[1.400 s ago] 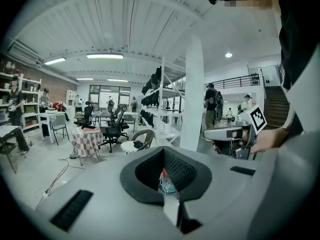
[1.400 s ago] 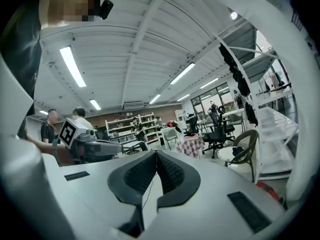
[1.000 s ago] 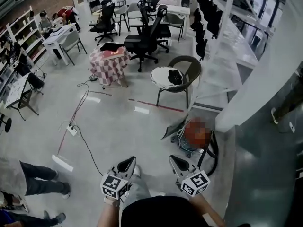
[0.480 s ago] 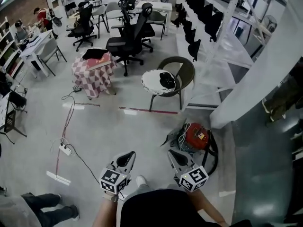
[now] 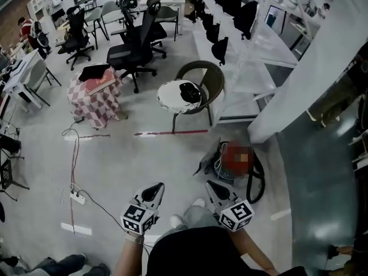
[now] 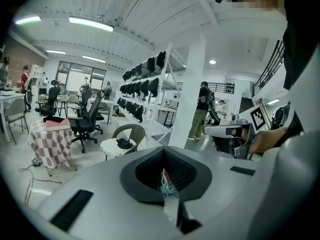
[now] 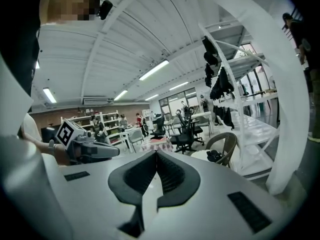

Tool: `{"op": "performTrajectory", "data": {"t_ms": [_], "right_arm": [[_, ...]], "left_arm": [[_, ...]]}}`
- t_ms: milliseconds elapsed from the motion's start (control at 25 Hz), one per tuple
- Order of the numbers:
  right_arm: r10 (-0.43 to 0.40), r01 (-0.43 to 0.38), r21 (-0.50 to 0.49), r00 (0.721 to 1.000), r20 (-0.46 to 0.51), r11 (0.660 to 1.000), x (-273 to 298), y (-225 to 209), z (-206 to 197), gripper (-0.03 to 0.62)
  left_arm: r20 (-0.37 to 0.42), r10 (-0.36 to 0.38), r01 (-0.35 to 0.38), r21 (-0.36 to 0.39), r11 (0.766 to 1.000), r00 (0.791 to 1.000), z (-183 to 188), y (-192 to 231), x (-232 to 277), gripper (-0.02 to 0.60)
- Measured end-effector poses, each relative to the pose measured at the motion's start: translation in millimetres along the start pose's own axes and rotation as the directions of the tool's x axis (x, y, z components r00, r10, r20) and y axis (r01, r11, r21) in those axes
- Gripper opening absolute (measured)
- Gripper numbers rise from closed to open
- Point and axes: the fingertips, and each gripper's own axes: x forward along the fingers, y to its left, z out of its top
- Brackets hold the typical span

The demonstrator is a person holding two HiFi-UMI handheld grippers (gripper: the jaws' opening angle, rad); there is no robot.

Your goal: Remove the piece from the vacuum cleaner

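Item: red canister vacuum cleaner (image 5: 234, 167) with black hose, on the grey floor (image 5: 144, 160), at 1 o'clock from the right gripper (image 5: 211, 186), near but apart.
Left gripper (image 5: 155, 187): fingers pressed together, empty.
Right gripper: likewise.
Step, as judged: approach, piece untouched.
Next move calls for closing in, spreading fingers and locating the detachable piece.

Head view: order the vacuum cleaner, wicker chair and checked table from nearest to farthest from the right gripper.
From the right gripper:
1. vacuum cleaner, on the floor just ahead.
2. wicker chair, beyond it, centre.
3. checked table, upper left.
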Motion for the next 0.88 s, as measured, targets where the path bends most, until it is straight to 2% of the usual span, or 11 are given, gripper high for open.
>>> {"op": "performTrajectory", "data": {"t_ms": [280, 480, 640, 880], "right_arm": [[-0.078, 0.077, 0.06, 0.997, 0.014, 0.995, 15, -63, 6, 0.028], [-0.14, 0.133, 0.122, 0.989, 0.045, 0.983, 14, -122, 10, 0.028], [-0.192, 0.181, 0.172, 0.98, 0.048, 0.968, 4, -160, 11, 0.028], [-0.291, 0.27, 0.262, 0.956, 0.041, 0.926, -21, -215, -5, 0.029]], "left_arm": [[-0.044, -0.064, 0.065, 0.017, 0.998, 0.997, 31, 9, 72, 0.017], [-0.09, -0.137, 0.144, 0.084, 0.986, 0.986, 53, -2, 140, 0.018], [-0.148, -0.199, 0.218, 0.121, 0.969, 0.969, 58, -15, 191, 0.018], [-0.232, -0.275, 0.317, 0.172, 0.933, 0.933, 60, -45, 263, 0.018]]}}
